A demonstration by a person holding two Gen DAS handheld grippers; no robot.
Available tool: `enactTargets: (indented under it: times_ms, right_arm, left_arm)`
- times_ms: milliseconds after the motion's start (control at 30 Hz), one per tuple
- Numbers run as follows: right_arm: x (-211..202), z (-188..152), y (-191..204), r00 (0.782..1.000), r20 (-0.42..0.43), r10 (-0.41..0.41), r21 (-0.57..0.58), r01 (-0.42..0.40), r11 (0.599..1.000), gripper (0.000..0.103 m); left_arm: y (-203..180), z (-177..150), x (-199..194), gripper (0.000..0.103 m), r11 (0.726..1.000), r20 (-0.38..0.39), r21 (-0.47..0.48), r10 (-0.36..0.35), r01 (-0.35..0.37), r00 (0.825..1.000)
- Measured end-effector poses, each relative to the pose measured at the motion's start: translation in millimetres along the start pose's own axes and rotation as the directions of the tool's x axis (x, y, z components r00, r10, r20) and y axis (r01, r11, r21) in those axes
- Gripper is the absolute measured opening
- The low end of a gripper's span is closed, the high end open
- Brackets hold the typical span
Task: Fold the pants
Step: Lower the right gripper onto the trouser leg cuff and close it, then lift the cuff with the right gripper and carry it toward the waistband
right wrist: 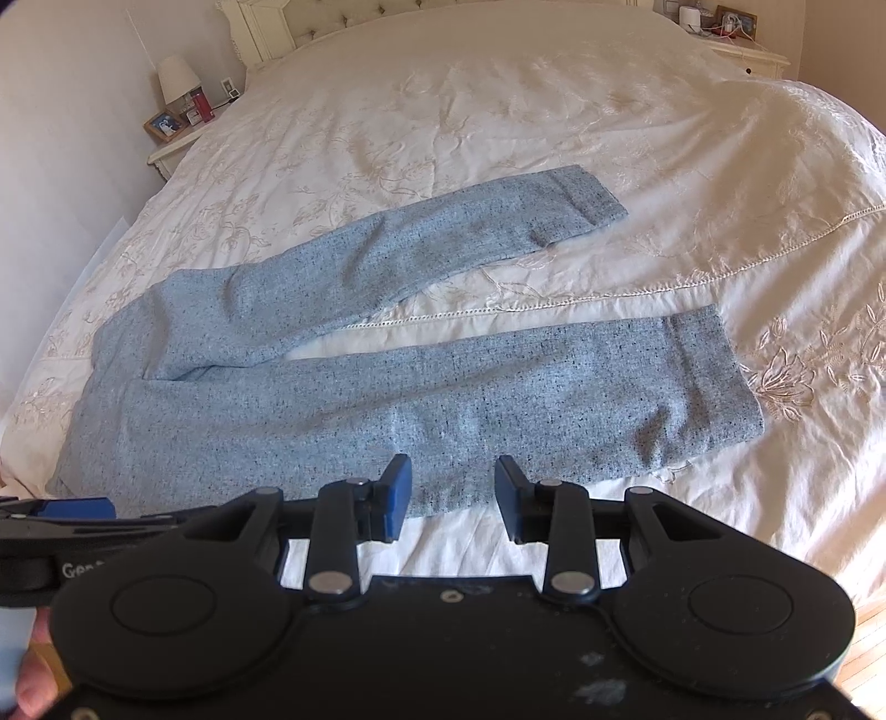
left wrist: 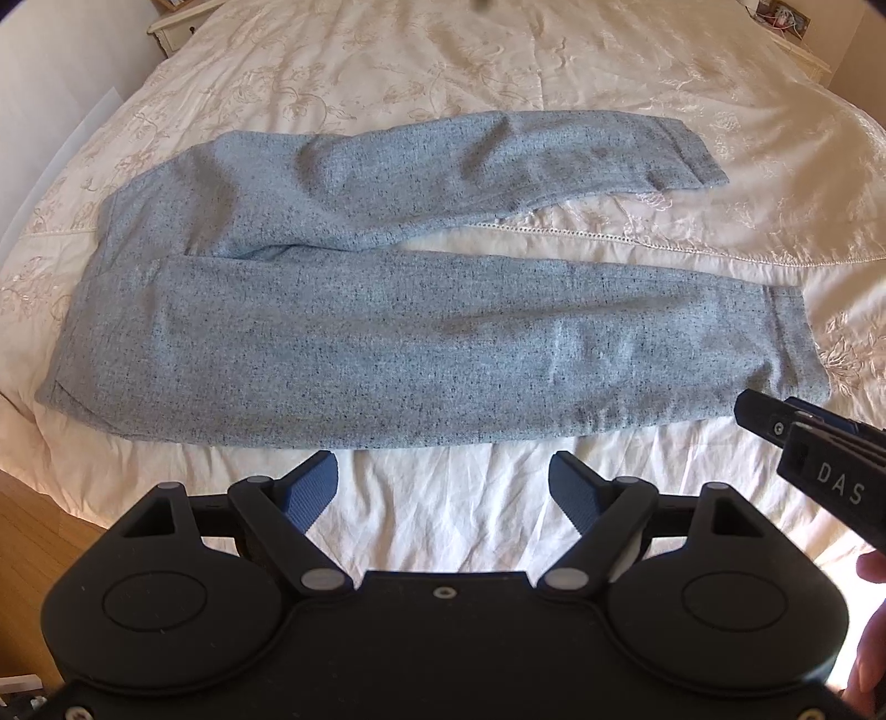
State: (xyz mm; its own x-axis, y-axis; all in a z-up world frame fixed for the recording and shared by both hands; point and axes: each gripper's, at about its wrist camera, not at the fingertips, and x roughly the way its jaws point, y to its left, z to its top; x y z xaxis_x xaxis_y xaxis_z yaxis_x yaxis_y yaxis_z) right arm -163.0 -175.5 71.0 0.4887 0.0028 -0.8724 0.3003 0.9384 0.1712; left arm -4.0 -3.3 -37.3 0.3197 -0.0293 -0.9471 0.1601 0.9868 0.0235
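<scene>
Light blue speckled pants [left wrist: 387, 343] lie flat on the bed, waist to the left, both legs spread apart and pointing right. They also show in the right wrist view [right wrist: 387, 399]. My left gripper [left wrist: 446, 476] is open and empty, just in front of the near leg's lower edge. My right gripper [right wrist: 453, 495] is open and empty, its fingertips at the near leg's front edge. The right gripper also shows in the left wrist view [left wrist: 797, 432], near the near leg's cuff. The left gripper shows at the left edge of the right wrist view [right wrist: 55, 512].
The bed has a cream embroidered bedspread [right wrist: 554, 138]. A nightstand [right wrist: 177, 144] with a lamp and framed photo stands at the far left, another nightstand [right wrist: 742, 50] at the far right. Wooden floor [left wrist: 33, 515] shows beside the bed.
</scene>
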Motion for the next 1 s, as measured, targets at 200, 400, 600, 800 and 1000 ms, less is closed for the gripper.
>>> enactTargets:
  times_ms: [200,400,600,800,1000]
  right_arm:
    - [25,2,-70,0.988,0.04,-0.149,0.083,0.146,0.986,0.036]
    - [60,22,-143,0.959,-0.026,-0.282,0.14,0.283,0.949,0.036]
    - [109,43,-192,0.946,-0.112,-0.305,0.143,0.319,0.937,0.036]
    - [149,52,-225,0.966,-0.208,-0.156,0.244,0.205,0.948,0.038]
    - [143,61,-197,0.951,-0.22,-0.215,0.135,0.248,0.959,0.003]
  left_arm:
    - [15,-7,16,0.076,0.997,-0.001,-0.077,0.004,-0.004,1.0]
    - [15,-3,25,0.076,0.997,-0.004,-0.061,0.052,-0.052,0.999]
    - [17,6,37,0.076,0.997,-0.03,-0.057,0.05,-0.052,0.998]
    - [31,17,49,0.076,0.998,-0.032,-0.035,0.06,-0.061,0.998]
    - [59,38,72,0.076,0.998,-0.021,0.0,0.065,-0.065,0.998]
